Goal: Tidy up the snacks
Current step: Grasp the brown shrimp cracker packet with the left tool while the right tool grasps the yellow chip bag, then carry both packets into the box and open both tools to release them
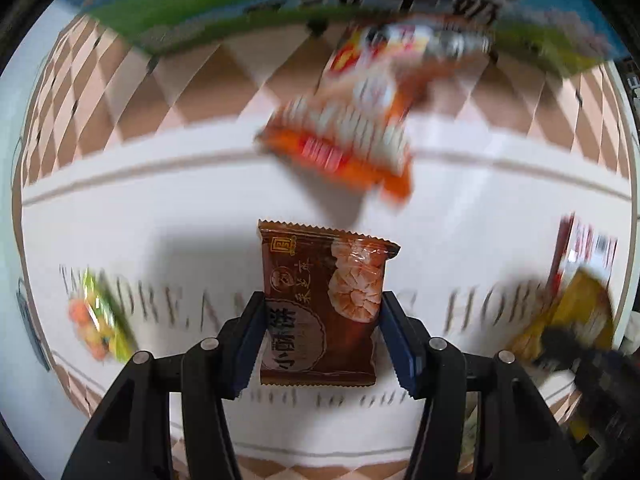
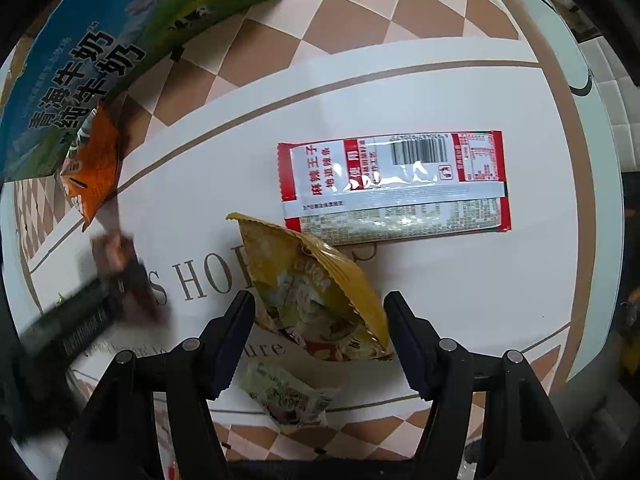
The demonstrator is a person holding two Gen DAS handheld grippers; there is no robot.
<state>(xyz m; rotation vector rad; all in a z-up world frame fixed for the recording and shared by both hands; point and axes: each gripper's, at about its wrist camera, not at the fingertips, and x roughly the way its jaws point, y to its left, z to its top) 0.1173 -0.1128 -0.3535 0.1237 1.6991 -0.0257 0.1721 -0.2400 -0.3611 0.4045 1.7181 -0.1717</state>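
A brown snack packet (image 1: 320, 280) stands sharp between the blue pads of my left gripper (image 1: 324, 320), which is shut on its two side edges, while the table behind it is smeared. In the right wrist view this gripper is a dark blur at the left, with the brown snack packet (image 2: 116, 256) in it. A yellow snack packet (image 2: 312, 280) sits buckled into a ridge between the fingers of my right gripper (image 2: 320, 308), with both its edges against the pads. Its far tip overlaps the corner of a long red-and-white packet (image 2: 396, 184).
A blue-and-green milk carton box (image 2: 100, 60) lies at the far left with an orange packet (image 2: 96, 160) against it. A small pale packet (image 2: 288, 396) lies under my right gripper. A green-orange packet (image 1: 96, 320) lies left of my left gripper. The white lettered tablecloth (image 2: 480, 300) has checkered borders.
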